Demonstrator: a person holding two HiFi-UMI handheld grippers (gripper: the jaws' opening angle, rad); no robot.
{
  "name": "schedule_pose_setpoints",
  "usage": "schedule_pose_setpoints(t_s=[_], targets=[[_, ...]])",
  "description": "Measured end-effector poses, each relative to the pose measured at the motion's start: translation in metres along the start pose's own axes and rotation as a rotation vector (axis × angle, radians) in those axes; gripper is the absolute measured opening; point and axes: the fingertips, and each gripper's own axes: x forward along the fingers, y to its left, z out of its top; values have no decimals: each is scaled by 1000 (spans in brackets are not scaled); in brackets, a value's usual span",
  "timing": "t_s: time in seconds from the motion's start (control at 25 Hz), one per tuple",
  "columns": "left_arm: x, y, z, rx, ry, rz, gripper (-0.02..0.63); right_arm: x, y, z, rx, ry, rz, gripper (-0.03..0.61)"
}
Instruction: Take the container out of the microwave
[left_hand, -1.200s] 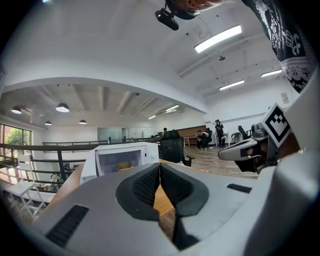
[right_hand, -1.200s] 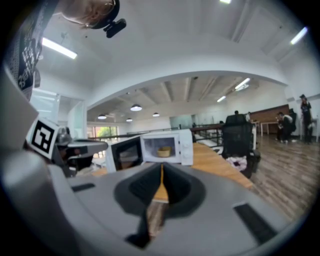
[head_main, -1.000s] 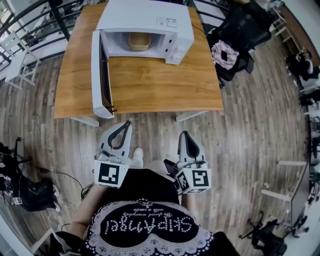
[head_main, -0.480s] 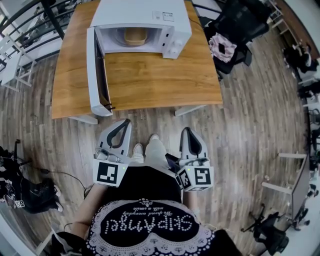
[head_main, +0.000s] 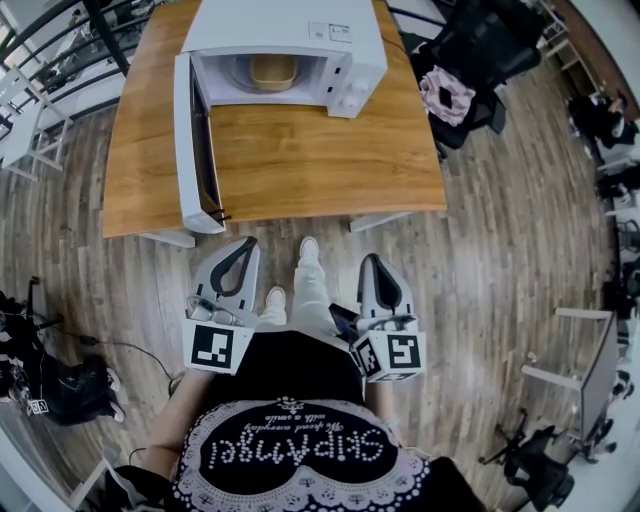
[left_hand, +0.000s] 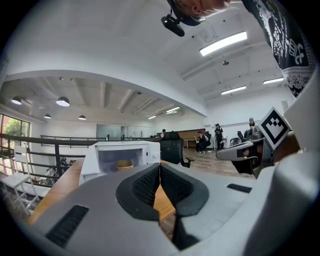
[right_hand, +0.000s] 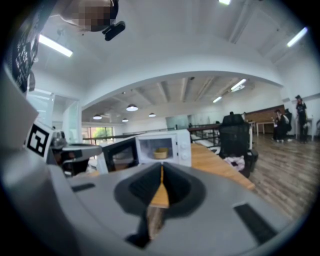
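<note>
While the person stands back from the light wooden table (head_main: 320, 160), the head view shows the white microwave oven (head_main: 280, 25) with its door (head_main: 195, 140) swung wide open, and the round tan container (head_main: 272, 72) sitting inside the cavity, not out yet. The left gripper (head_main: 249, 245) and right gripper (head_main: 369, 259) hang low by the person's waist, well apart from the table.

Over to the left gripper view: black pads pressed together, nothing between them, the container far ahead in the open oven.

Right gripper view now: jaws closed tip to tip too, empty, with the microwave distant.

By my reading, the door is done; the approach, the grasp and the lift-out all remain.
</note>
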Motion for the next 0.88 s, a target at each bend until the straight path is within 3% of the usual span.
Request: schedule_pose_setpoints(t_s=[0.44,0.88], targets=[[44,12,16,-69,0,37,26,49,-17,8,0,25,55,34],[126,35,26,-104,-2,145,26,143,-63,39,-36,37,172,34]])
